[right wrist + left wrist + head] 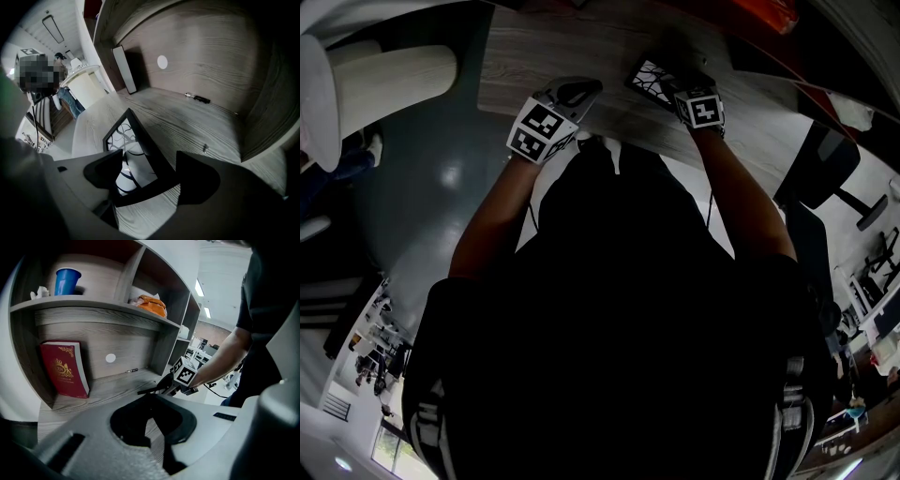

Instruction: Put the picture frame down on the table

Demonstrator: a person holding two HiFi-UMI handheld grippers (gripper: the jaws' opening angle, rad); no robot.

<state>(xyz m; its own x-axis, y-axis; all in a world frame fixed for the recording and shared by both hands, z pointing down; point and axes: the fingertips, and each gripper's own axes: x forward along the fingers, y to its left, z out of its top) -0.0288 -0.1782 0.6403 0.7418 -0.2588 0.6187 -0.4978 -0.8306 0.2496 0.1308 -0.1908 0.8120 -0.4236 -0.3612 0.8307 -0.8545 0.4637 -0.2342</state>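
Observation:
The black picture frame (136,159) with a black-and-white swirl print lies flat on the grey wooden table (187,122). My right gripper (150,171) stands over the frame's near corner with its jaws wide apart. One pad is over the print and the other is off the frame's right edge; neither presses on it. In the head view the frame (649,77) shows just beyond the right gripper (675,80). My left gripper (579,92) hovers above the table to the left, its dark pads (152,401) meeting at the tips with nothing held.
A shelf unit stands at the back of the table, with a red book (63,369) leaning in the lower bay. A blue cup (66,281) and an orange bundle (150,304) sit on the shelf above. A small dark pen-like object (197,98) lies near the back panel.

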